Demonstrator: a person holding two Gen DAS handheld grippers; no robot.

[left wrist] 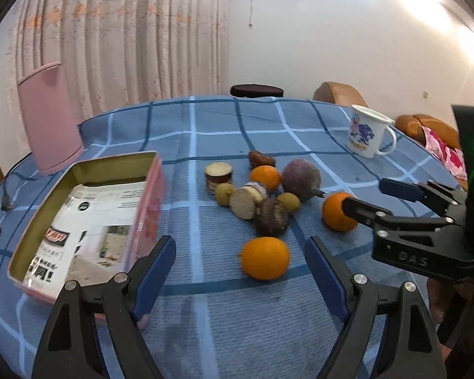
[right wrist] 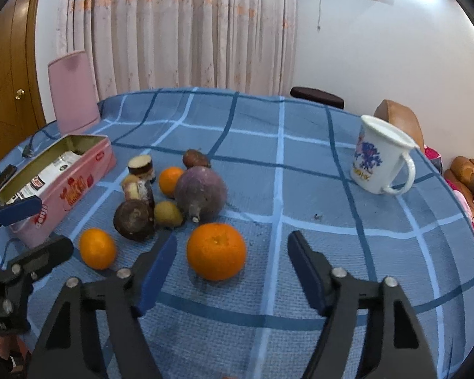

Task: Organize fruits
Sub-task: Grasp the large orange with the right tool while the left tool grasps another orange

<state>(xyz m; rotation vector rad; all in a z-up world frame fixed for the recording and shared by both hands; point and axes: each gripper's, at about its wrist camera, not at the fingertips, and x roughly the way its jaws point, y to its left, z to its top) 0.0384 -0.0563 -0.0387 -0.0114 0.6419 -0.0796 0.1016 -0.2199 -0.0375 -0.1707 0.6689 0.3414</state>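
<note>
A heap of fruit lies on the blue checked tablecloth (left wrist: 237, 120): three oranges, a big purple round fruit (left wrist: 301, 174), a dark passion fruit (left wrist: 271, 218), small brown longans and cut cane pieces (left wrist: 218, 173). My left gripper (left wrist: 240, 255) is open, low over the cloth, with one orange (left wrist: 264, 262) between its fingers. My right gripper (right wrist: 232, 249) is open around another orange (right wrist: 216, 251); it also shows in the left wrist view (left wrist: 366, 197) beside that orange (left wrist: 336, 213). A pink tin box (left wrist: 88, 221) with a paper packet inside lies at the left.
A white enamel mug (right wrist: 379, 158) stands at the far right of the table. A pink bin (right wrist: 72, 98) stands behind the table's left edge, in front of a curtain. A cable (left wrist: 6, 202) lies at the left edge. Brown sofa and chairs stand to the right.
</note>
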